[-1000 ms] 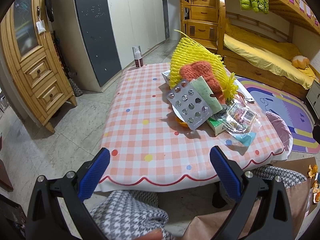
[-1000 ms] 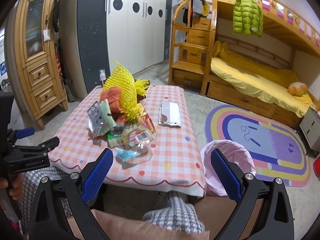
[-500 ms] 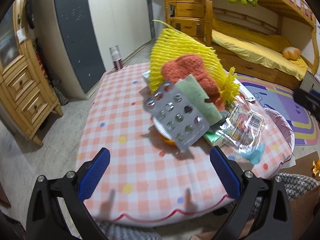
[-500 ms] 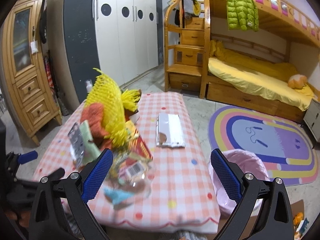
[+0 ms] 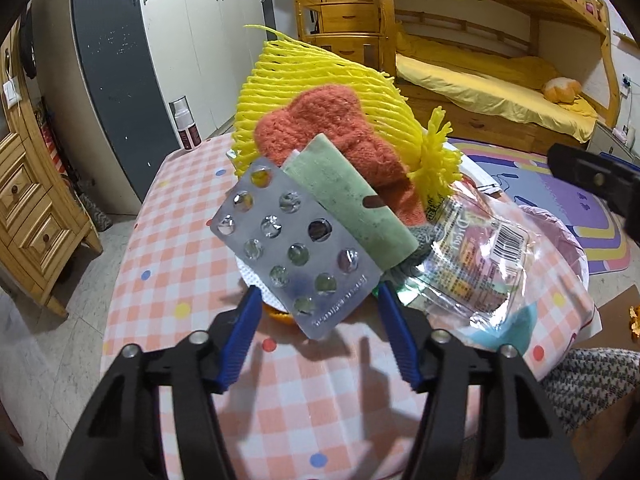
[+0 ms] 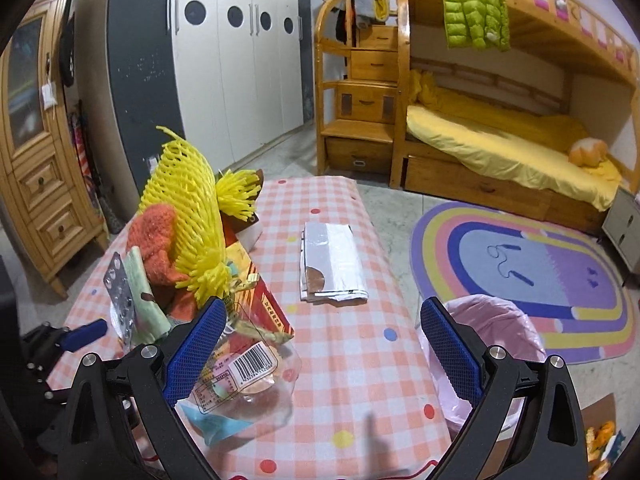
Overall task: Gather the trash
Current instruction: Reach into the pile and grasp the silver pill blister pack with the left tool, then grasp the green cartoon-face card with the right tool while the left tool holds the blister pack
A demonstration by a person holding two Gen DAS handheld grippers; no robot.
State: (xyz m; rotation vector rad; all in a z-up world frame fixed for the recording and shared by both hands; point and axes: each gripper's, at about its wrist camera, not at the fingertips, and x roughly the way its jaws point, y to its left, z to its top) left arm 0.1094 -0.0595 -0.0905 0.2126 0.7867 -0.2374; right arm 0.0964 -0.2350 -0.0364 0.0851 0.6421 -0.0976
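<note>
A trash pile sits on the checked table (image 5: 172,240): a silver blister pack (image 5: 296,252), a green strip (image 5: 352,208), an orange knit piece (image 5: 332,128), a yellow foam net (image 5: 316,76) and a clear barcode wrapper (image 5: 476,252). My left gripper (image 5: 318,336) is open, its blue fingers either side of the blister pack's lower edge, not clamped. My right gripper (image 6: 320,354) is open and empty over the table's near edge, with the wrapper (image 6: 240,376) by its left finger. A pink-lined trash bin (image 6: 488,328) stands right of the table.
A flat white and brown packet (image 6: 332,260) lies mid-table. A spray bottle (image 5: 186,124) stands on the floor beyond the table's far left corner. A wooden cabinet (image 5: 28,208) is left, wardrobes behind, a bunk bed (image 6: 500,148) and rainbow rug (image 6: 532,276) right.
My left gripper moved forward to the pile and narrowed around the blister pack. My right gripper moved forward over the table edge, staying wide open.
</note>
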